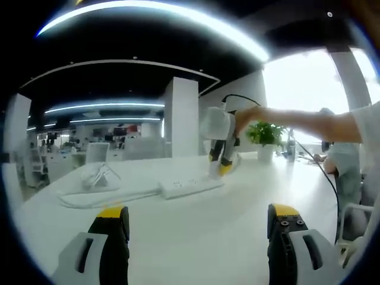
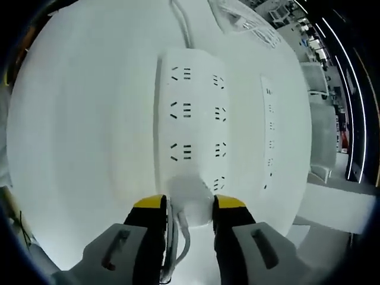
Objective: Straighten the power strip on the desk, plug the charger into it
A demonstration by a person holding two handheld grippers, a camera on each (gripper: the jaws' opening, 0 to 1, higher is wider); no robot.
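The white power strip (image 2: 190, 124) lies flat on the white desk (image 2: 77, 130), its rows of sockets facing up and its cord (image 2: 181, 21) running off the far end. The right gripper (image 2: 189, 208) stands right over the near end of the strip, its yellow-tipped jaws drawn in narrow around a white charger (image 2: 190, 199) that sits on the strip's nearest socket; a thin white cable (image 2: 178, 249) trails back from it between the jaws.

From the left gripper view, that same tool is seen (image 1: 224, 163) across the desk, tilted down onto the power strip (image 1: 190, 187), with a person's hand (image 1: 248, 116) gripping its top. The left gripper (image 1: 199, 222) hangs low above the desk (image 1: 196, 237) with its jaws spread wide and nothing between them, well apart from the strip. A crumpled clear plastic bag (image 1: 98, 177) lies to the strip's left, and a potted plant (image 1: 265, 138) stands farther back.
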